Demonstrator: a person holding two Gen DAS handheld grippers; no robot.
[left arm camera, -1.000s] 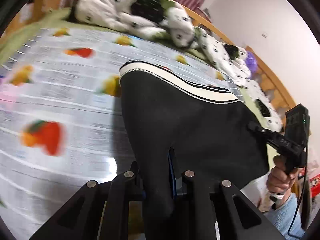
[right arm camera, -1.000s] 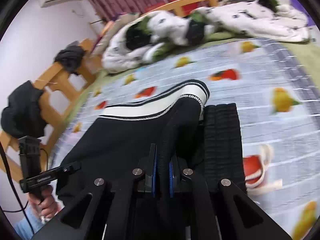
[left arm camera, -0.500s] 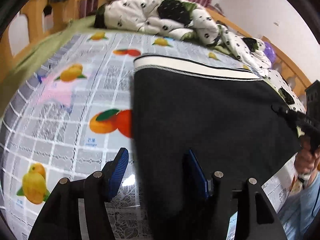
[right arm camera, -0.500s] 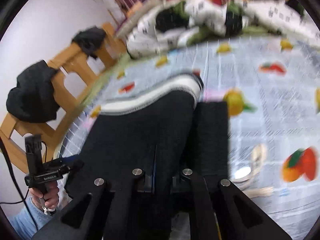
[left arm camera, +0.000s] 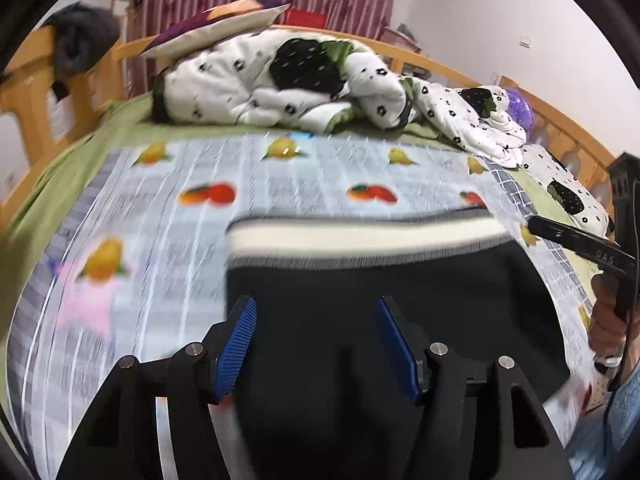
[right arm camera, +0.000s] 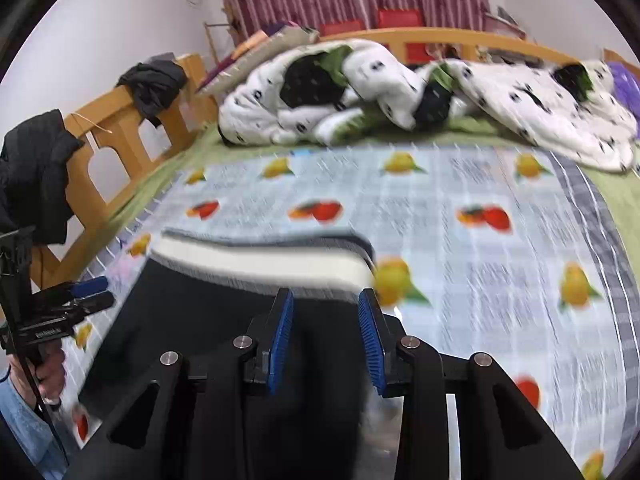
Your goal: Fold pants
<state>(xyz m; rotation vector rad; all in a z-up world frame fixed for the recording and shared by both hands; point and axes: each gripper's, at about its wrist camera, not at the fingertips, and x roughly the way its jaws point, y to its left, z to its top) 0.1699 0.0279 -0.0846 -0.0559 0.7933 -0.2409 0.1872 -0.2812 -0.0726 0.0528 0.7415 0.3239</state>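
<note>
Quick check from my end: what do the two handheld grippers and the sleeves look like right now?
Both are black: the left gripper and right gripper have ribbed blue pads and silver bolts. The right one carries white lettering and a black cable. Light blue sleeves.

Pants (left arm camera: 360,320) lie flat on the sheet (left arm camera: 168,240) on the bed (right arm camera: 120,128), waistband (left arm camera: 360,236) toward the far side. Behind them, along the headboard, a heaped quilt (left arm camera: 256,88) with a pillow (left arm camera: 216,24) on top. Clothes (right arm camera: 36,176) hang over the left rail. Left gripper (left arm camera: 316,340) over the pants' left edge, right gripper (right arm camera: 324,340) over their right edge.
</note>
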